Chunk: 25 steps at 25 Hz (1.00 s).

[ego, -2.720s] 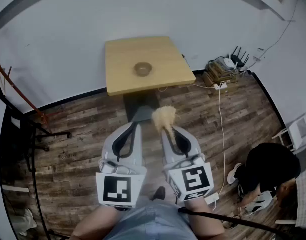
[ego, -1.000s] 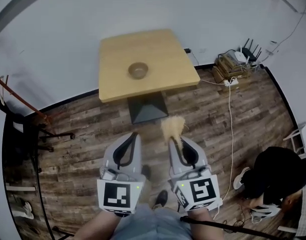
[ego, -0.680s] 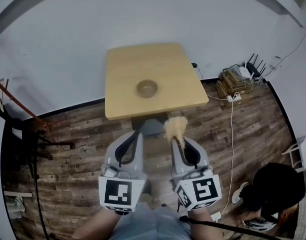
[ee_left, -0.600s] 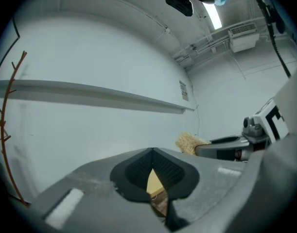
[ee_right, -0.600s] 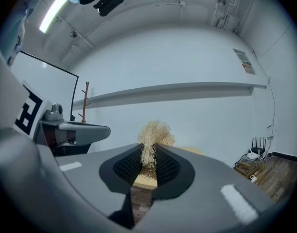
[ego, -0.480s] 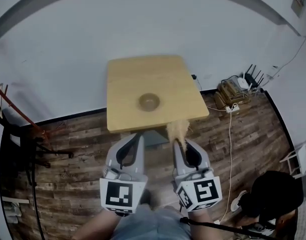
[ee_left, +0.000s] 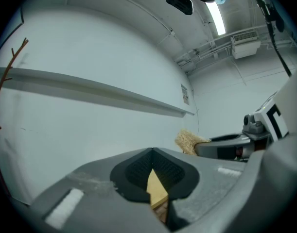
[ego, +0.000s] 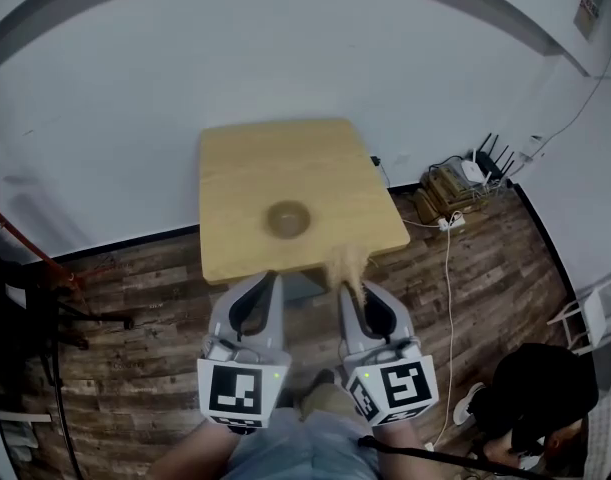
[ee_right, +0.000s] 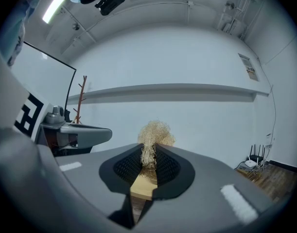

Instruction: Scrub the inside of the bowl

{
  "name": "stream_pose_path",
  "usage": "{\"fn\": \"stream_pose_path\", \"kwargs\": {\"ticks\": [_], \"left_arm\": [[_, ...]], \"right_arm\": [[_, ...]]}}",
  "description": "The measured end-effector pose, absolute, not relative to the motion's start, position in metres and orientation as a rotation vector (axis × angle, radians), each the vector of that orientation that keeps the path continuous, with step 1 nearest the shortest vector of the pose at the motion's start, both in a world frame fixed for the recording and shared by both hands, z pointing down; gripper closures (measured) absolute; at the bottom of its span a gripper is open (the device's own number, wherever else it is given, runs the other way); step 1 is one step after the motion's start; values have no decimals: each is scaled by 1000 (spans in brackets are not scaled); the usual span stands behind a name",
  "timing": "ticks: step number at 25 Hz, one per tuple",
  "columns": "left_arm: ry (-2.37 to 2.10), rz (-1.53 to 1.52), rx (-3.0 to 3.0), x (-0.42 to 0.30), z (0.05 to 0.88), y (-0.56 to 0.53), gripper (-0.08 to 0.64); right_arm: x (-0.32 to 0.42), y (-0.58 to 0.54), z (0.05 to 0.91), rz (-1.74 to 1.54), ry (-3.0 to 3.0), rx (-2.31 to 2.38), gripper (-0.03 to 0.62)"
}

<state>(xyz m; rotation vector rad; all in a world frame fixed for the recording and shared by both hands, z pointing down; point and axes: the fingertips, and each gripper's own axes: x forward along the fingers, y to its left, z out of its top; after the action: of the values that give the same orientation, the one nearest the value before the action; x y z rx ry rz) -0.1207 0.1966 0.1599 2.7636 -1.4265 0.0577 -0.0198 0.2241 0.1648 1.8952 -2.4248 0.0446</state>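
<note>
A small brown bowl [ego: 288, 218] sits near the middle of a square wooden table [ego: 247, 167] ahead of me. My right gripper [ego: 351, 284] is shut on a tan fibrous scrubber [ego: 347, 262], whose tuft [ee_right: 155, 133] sticks out past the fingertips. The scrubber hovers over the table's near edge, short of the bowl. My left gripper [ego: 267, 282] is shut with nothing in it, level with the right one, and a sliver of the table [ee_left: 156, 191] shows between its pads. From the left gripper view the scrubber [ee_left: 188, 141] appears to the right.
The table stands against a white wall on a wood-plank floor [ego: 135, 298]. Cables and routers [ego: 465, 173] lie at the right wall. A person in black [ego: 540, 393] crouches at the lower right. A dark chair [ego: 25, 298] stands at the left.
I have walked closer to the table: it and the bowl have grown and slid toward me. Both grippers keep their pose, the scrubber's tip now over the table's near edge.
</note>
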Motion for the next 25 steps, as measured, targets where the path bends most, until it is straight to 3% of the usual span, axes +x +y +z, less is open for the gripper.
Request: {"fn": "stream_pose_path", "kwargs": {"ticks": [25], "left_arm": [[-1642, 316, 2607, -67, 197, 75, 540]], "right_arm": [[60, 75, 196, 226, -2575, 1739, 537]]}}
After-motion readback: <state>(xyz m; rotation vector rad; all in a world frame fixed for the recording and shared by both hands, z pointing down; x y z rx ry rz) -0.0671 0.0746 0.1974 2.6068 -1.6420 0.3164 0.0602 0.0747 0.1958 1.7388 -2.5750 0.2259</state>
